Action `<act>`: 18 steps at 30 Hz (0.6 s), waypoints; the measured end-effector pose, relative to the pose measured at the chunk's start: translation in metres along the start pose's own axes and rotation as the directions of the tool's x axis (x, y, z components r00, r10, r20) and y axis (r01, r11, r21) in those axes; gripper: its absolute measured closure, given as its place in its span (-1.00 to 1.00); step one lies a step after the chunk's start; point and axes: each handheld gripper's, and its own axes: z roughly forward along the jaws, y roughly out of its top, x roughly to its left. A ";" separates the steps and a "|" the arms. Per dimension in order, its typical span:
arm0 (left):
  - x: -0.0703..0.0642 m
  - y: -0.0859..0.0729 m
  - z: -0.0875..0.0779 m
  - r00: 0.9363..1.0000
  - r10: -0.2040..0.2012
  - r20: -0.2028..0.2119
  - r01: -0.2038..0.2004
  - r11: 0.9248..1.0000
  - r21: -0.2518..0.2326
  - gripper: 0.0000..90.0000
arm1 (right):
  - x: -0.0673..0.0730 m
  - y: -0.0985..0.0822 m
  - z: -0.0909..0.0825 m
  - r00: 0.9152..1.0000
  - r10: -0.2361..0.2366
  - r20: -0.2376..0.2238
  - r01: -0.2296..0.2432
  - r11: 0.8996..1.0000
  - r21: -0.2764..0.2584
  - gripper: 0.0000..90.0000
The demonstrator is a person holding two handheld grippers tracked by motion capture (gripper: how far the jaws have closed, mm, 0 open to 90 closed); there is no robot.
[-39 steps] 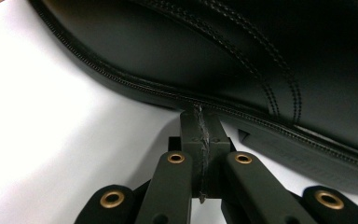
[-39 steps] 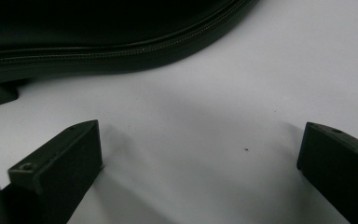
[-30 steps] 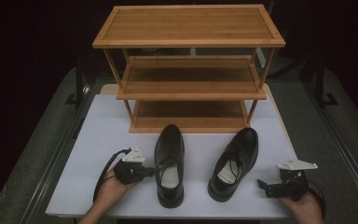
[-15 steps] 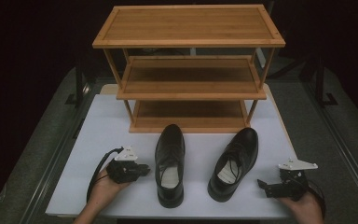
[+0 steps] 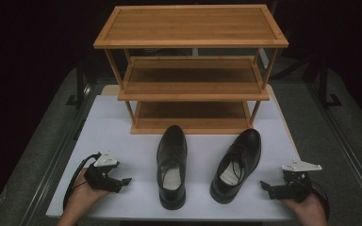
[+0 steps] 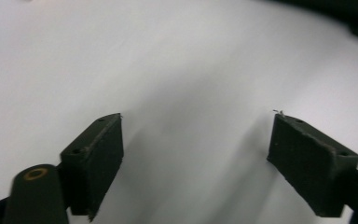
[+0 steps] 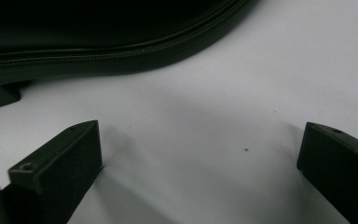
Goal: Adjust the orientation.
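Two black dress shoes are set side by side on the white table [image 5: 122, 122], toes toward the wooden rack [image 5: 191, 70]: left shoe [image 5: 172, 165], right shoe [image 5: 238, 162]. Left gripper [image 5: 125, 180] is off to its shoe's left, jaws just opened wide, nothing between them. Right gripper [image 5: 264, 185] is near the right shoe's heel, jaws apart, empty. Each shoe is best pinched at the heel collar, kept level, then slid onto the bottom shelf.
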 end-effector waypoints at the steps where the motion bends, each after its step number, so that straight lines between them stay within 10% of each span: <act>1: 0.002 -0.003 -0.002 1.000 -0.008 -0.010 0.008 1.000 -0.003 -0.70 | 0.001 0.000 0.000 1.000 0.000 0.003 0.000 1.000 0.002 -1.00; 18: 0.013 -0.028 -0.009 0.998 -0.053 -0.044 0.050 0.996 -0.067 -1.00 | 0.002 0.001 0.000 1.000 -0.008 0.010 0.008 1.000 0.010 -1.00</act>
